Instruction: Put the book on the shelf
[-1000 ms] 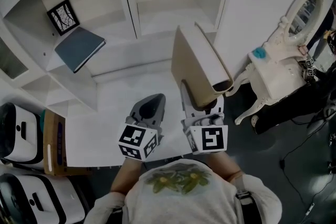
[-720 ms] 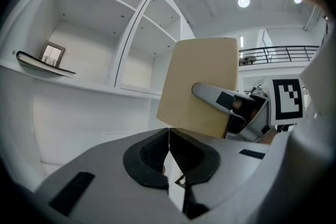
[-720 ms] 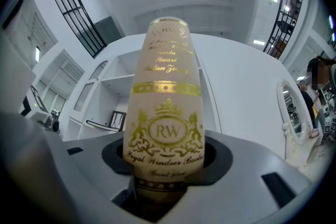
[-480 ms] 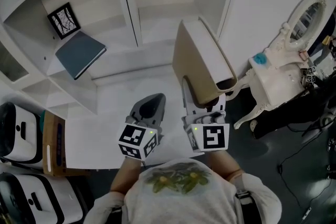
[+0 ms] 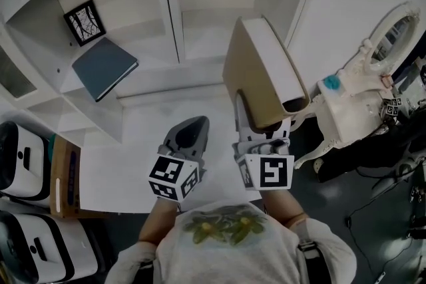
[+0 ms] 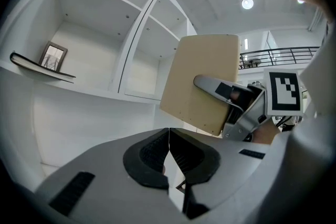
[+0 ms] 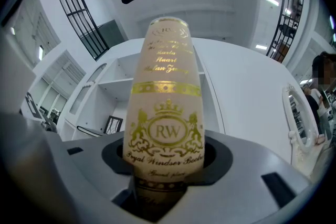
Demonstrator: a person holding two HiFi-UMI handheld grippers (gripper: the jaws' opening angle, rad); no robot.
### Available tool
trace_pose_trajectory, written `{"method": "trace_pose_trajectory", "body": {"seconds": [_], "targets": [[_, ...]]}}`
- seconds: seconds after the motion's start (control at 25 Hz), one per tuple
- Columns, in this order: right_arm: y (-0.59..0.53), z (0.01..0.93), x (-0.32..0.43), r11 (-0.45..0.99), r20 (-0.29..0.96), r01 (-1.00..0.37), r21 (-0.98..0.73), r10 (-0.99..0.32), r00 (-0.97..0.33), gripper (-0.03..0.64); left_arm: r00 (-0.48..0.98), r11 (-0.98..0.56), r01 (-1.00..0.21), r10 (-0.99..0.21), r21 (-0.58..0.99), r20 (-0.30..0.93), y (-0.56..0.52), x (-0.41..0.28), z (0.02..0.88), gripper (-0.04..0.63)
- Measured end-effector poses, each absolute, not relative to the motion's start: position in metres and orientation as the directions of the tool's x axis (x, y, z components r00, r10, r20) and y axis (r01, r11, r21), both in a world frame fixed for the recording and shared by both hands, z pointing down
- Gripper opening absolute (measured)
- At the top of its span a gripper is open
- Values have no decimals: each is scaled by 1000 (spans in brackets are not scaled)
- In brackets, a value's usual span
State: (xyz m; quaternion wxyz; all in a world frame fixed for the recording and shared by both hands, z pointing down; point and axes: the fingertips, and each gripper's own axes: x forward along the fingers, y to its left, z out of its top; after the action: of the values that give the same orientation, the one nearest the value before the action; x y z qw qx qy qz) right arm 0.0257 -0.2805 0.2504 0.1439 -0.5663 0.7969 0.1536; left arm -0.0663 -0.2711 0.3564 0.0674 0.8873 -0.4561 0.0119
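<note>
White shelving (image 5: 166, 23) fills the background. In its left compartment a framed picture (image 5: 84, 22) stands behind a dark blue book (image 5: 104, 67) lying flat. The left gripper (image 5: 192, 130) hovers over the white surface (image 5: 126, 156), jaws pressed together on nothing. The right gripper (image 5: 264, 118) clamps the tan book (image 5: 256, 73) upright, held in the air before the shelving; its spine bears a gold crest reading "RW". At far right stands a white dressing table (image 5: 353, 106).
</note>
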Motion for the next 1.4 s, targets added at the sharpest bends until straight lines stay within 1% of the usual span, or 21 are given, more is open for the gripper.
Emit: {"method": "trace_pose_trajectory", "body": {"seconds": [0.4, 0.72, 1.4], "targets": [[-295, 230, 28, 294, -453, -952, 82, -840, -299, 242, 561, -552, -826, -824, 113, 78, -287, -75, 355, 28], [-304, 218, 29, 282, -484, -955, 89, -826, -289, 242, 575, -566, -817, -815, 111, 79, -299, -71, 357, 28], [-331, 208, 24, 264, -435, -959, 103, -855, -282, 242, 584, -573, -810, -807, 122, 88, -317, -74, 362, 28]]}}
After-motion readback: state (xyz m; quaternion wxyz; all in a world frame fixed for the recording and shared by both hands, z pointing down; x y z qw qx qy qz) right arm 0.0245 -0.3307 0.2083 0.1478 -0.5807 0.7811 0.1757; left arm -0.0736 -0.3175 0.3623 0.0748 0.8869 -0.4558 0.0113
